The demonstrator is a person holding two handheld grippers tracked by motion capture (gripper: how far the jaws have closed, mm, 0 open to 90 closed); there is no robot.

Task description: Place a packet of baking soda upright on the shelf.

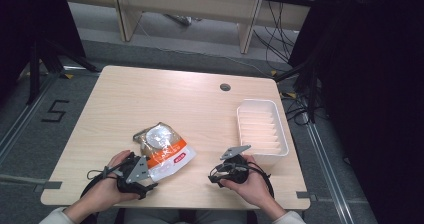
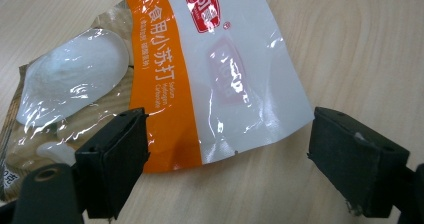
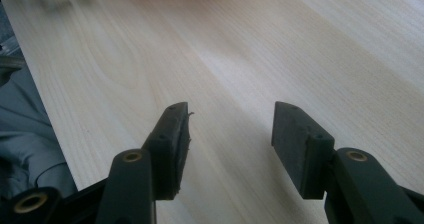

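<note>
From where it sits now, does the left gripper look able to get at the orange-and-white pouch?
Probably yes. The left gripper has its jaws open right at the near edge of the pouch, which lies flat on the table with nothing between them. The thin, flat edge may be awkward to pinch.

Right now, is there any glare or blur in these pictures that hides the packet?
Left gripper view: bright glare patches on the packet, print still readable. High view: even light, packet small and soft. Right gripper view: jaws sharp, far table blurred.
</note>
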